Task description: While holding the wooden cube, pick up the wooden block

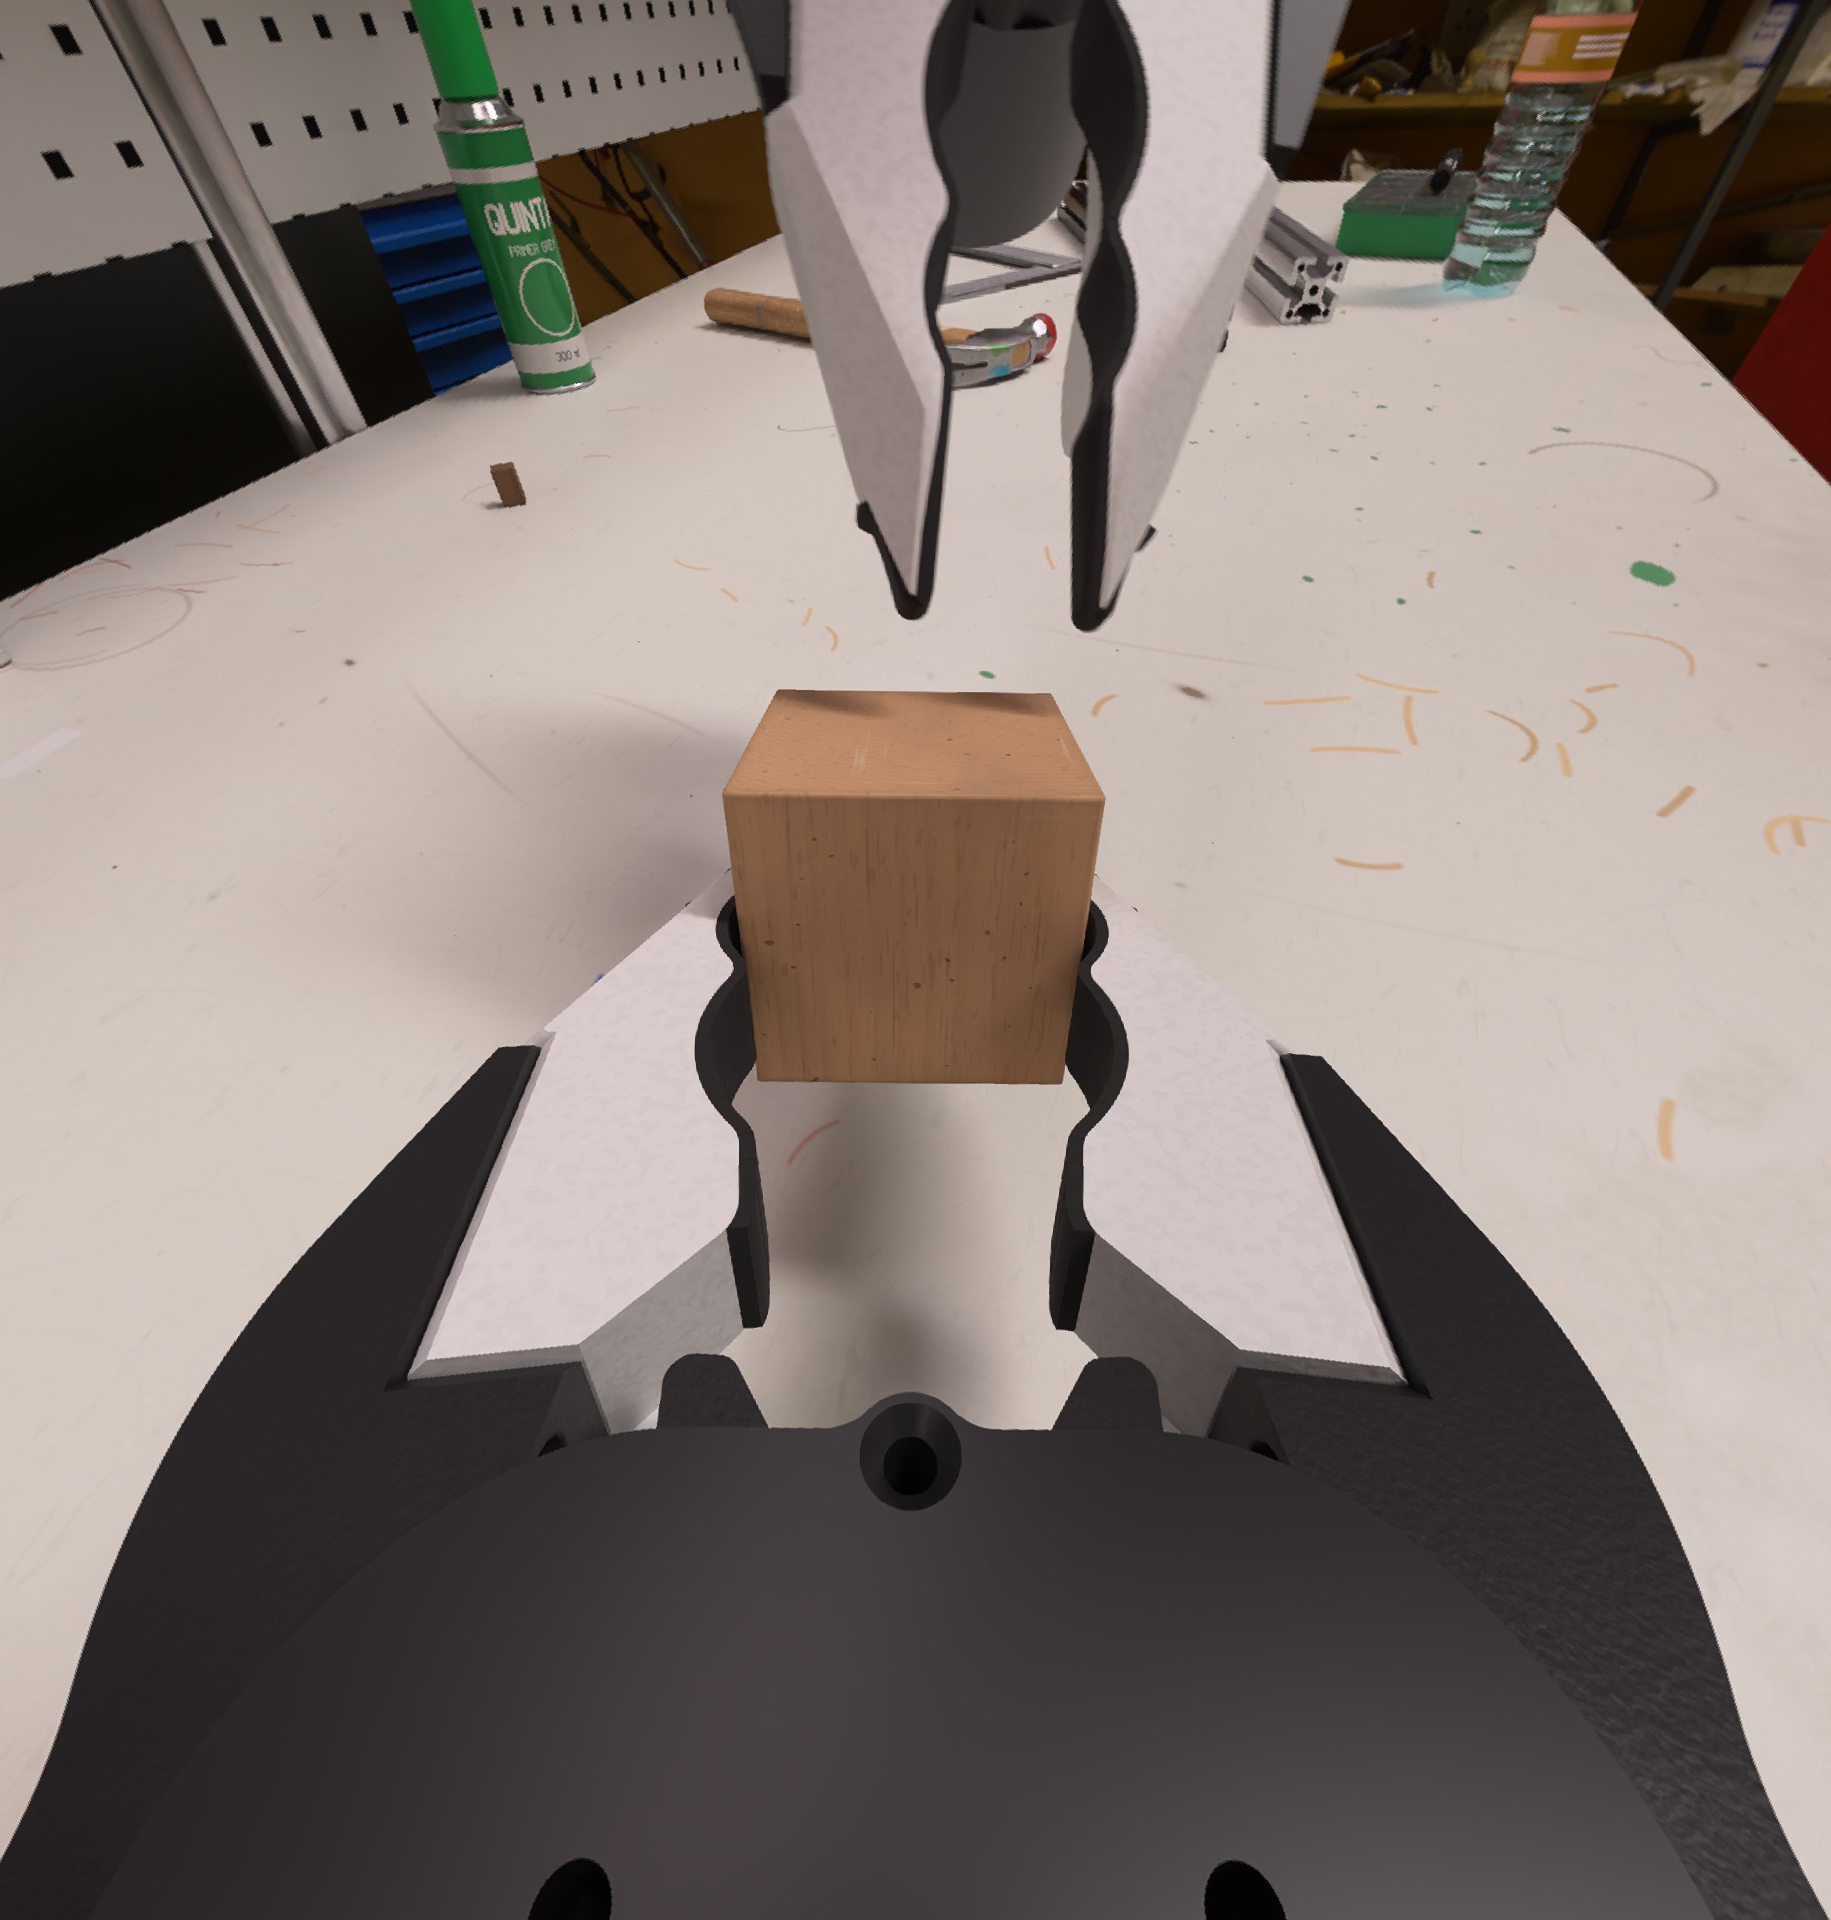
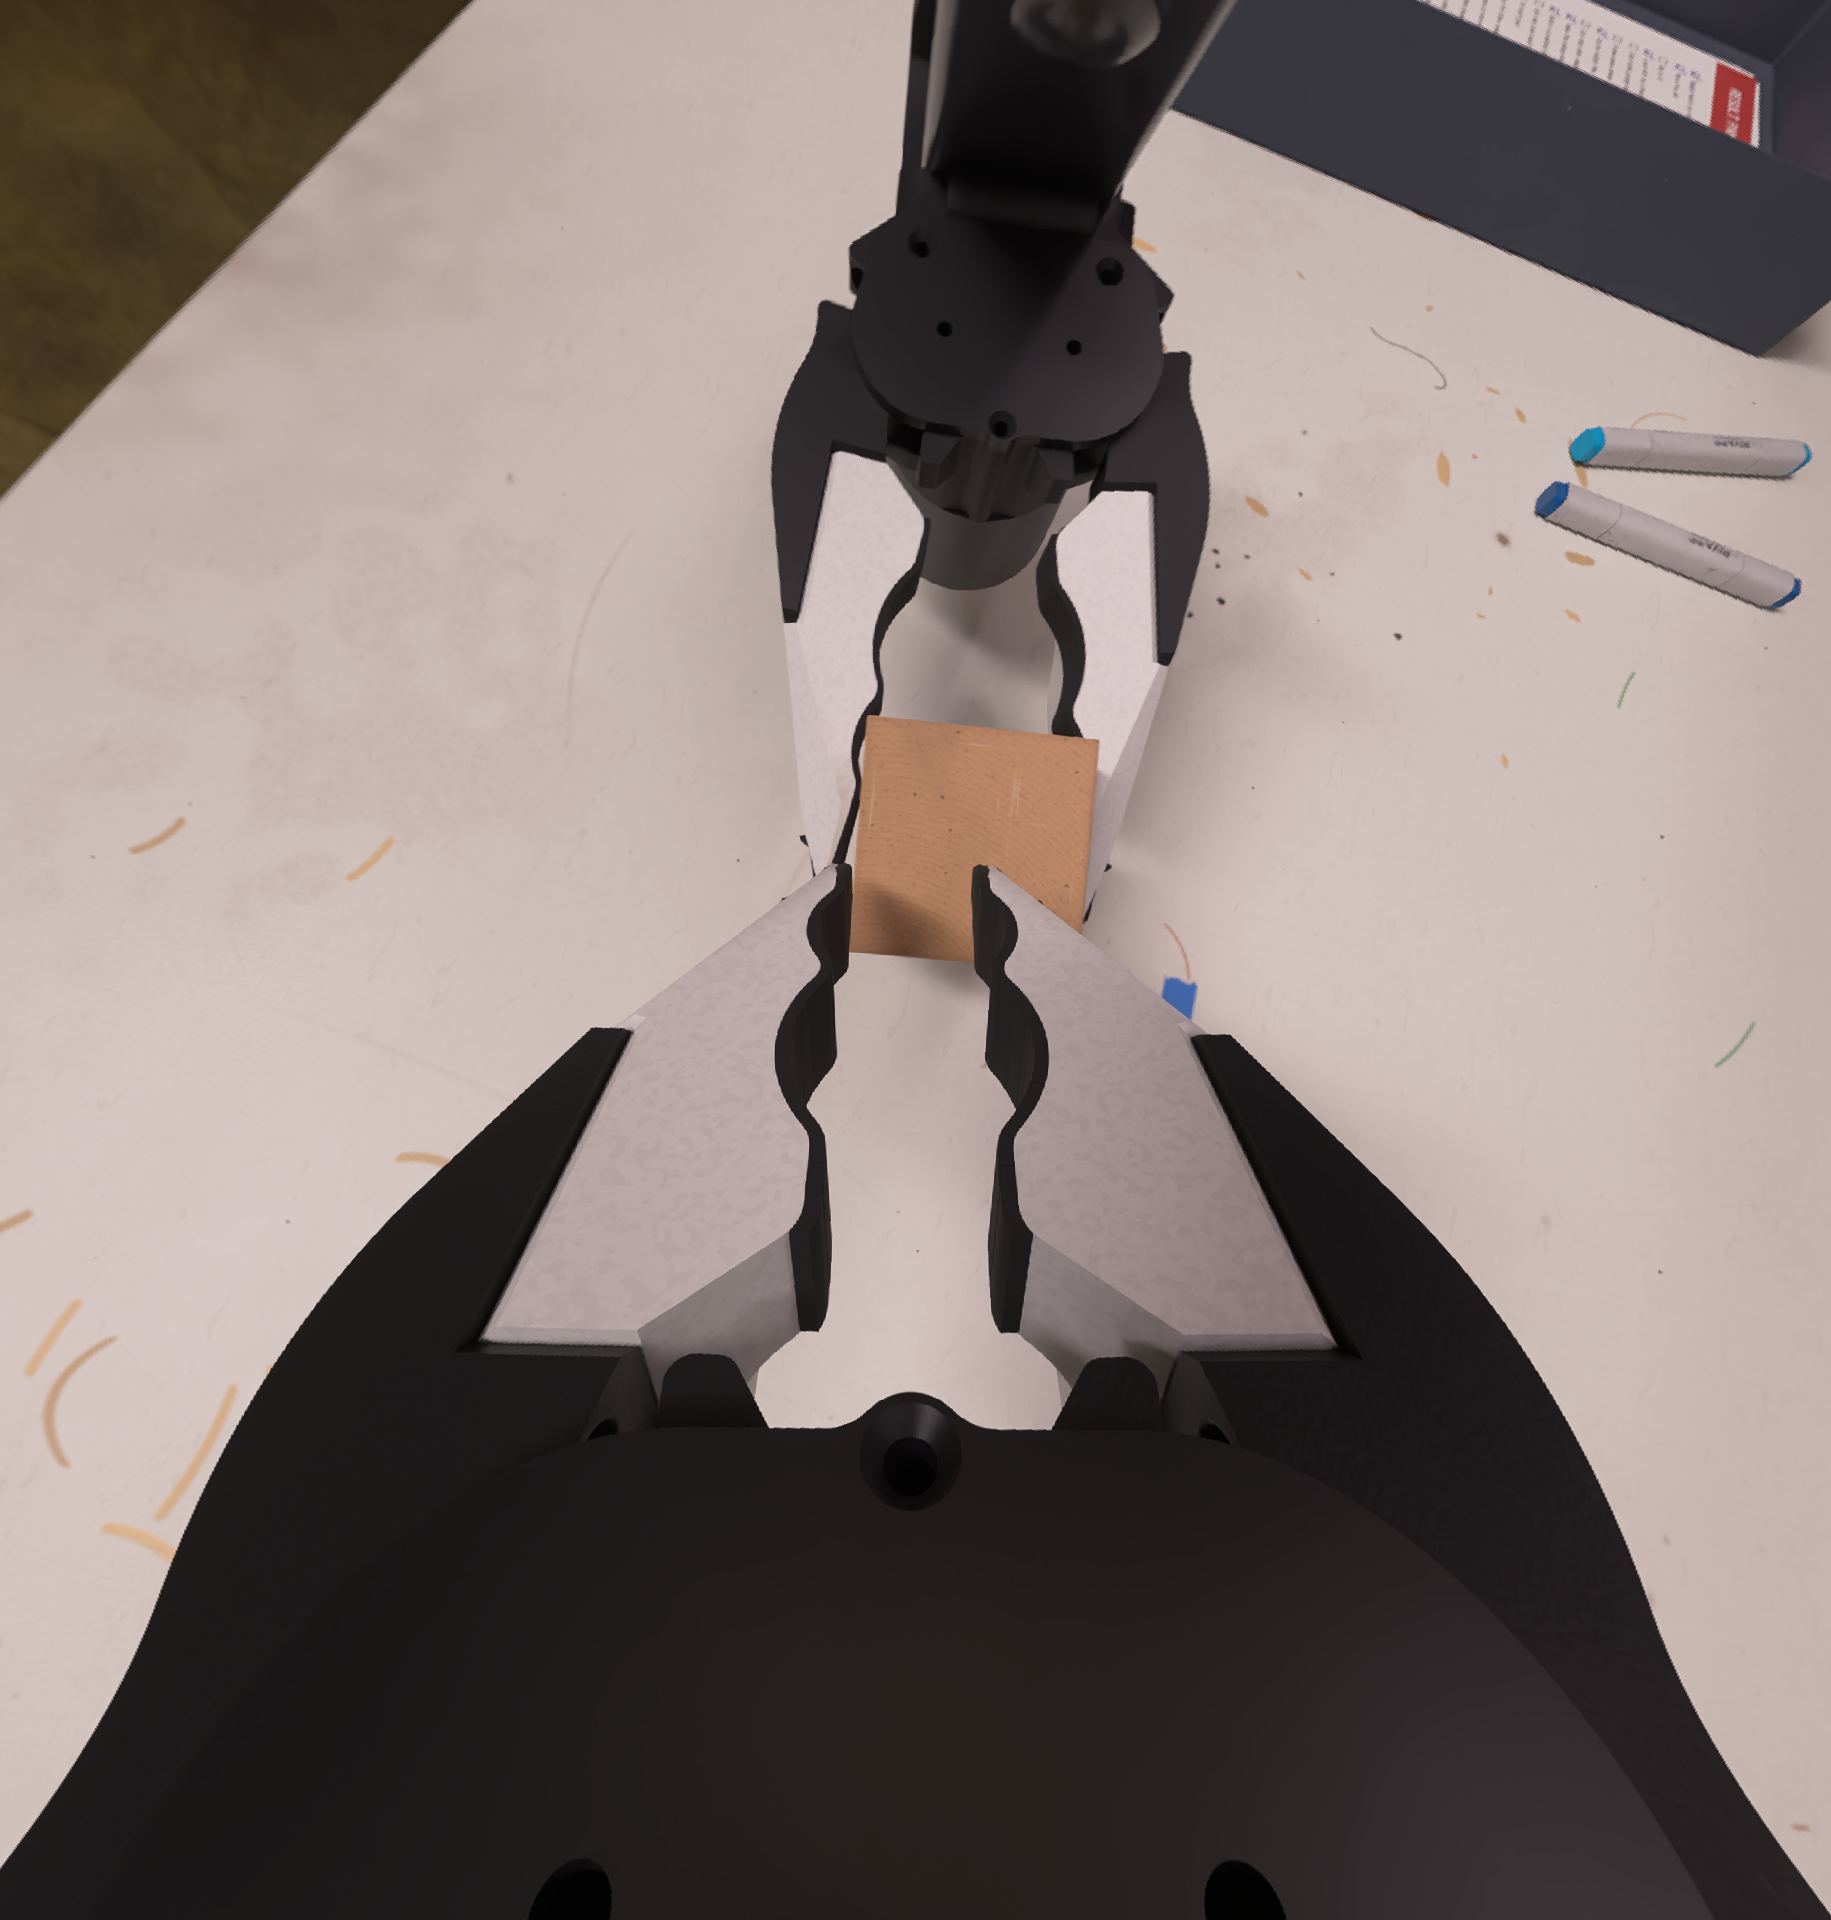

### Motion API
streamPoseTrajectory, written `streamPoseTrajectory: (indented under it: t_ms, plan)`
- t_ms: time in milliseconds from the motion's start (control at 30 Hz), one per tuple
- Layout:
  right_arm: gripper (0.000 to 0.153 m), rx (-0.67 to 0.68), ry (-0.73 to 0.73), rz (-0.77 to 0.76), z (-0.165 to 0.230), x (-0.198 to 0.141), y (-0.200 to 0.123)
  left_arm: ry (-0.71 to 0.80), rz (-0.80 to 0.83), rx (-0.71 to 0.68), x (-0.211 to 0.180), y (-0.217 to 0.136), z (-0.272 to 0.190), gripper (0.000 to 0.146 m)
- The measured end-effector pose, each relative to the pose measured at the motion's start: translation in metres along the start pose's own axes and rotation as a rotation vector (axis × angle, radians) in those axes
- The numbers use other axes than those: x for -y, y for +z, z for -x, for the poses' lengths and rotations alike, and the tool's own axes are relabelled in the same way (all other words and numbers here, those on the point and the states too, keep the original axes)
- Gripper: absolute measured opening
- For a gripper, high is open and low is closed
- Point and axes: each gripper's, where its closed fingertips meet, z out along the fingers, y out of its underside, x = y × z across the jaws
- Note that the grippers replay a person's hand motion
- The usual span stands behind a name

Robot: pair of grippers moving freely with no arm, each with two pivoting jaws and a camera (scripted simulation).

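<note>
— What sits closest to you?

— My own left gripper [image 1: 911, 935]. Its jaws are clamped on the wooden cube [image 1: 911, 894], one pad against each side face, and the cube rides clear above the white table [image 1: 267, 935].

— And your right gripper [image 2: 909, 914]?

— It hangs just beyond the cube, tips pointing down over its far top edge. The jaws stand at a narrow gap with nothing between them. I can't tell whether the tips touch the cube.

— Where is the wooden block [image 1: 508, 484]?

— Far off to the left on the table, a small brown piece standing alone, well apart from both grippers. Farther back are a green spray can [image 1: 516, 239] and a hammer [image 1: 786, 317].
</note>
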Motion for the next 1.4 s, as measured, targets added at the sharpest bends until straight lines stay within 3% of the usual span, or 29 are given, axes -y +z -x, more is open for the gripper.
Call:
streamPoseTrajectory:
  t_ms: [433, 567, 667, 800, 933, 1033, 1200, 1400]
  plan:
    - [0.025, -0.032, -0.009, 0.024, -0.001, 0.0, -0.003, -0.006, -0.002, 0.001, 0.0, 0.0, 0.0, 0.059]
    - [0.026, -0.095, 0.034, -0.024, -0.015, 0.001, -0.027, -0.003, -0.002, 0.001, 0.0, -0.001, 0.0, 0.059]
    - [0.026, -0.22, 0.097, -0.057, -0.043, -0.012, -0.063, -0.006, -0.002, 0.0, 0.0, -0.001, 0.0, 0.059]
    - [0.024, -0.443, 0.259, -0.065, -0.097, -0.066, -0.127, -0.01, 0.002, -0.001, 0.0, 0.0, 0.0, 0.059]
    - [0.024, -0.648, 0.508, -0.039, -0.145, -0.155, -0.189, -0.01, 0.006, -0.002, -0.001, 0.0, 0.0, 0.059]
    - [0.024, -0.722, 0.686, 0.003, -0.164, -0.22, -0.215, -0.013, 0.008, -0.003, -0.001, 0.0, 0.0, 0.059]
    - [0.024, -0.773, 0.88, 0.088, -0.179, -0.298, -0.222, -0.028, 0.007, -0.007, -0.001, 0.0, 0.001, 0.059]
    - [0.025, -0.772, 0.989, 0.2, -0.191, -0.346, -0.204, -0.033, 0.006, -0.013, -0.001, 0.0, 0.001, 0.059]
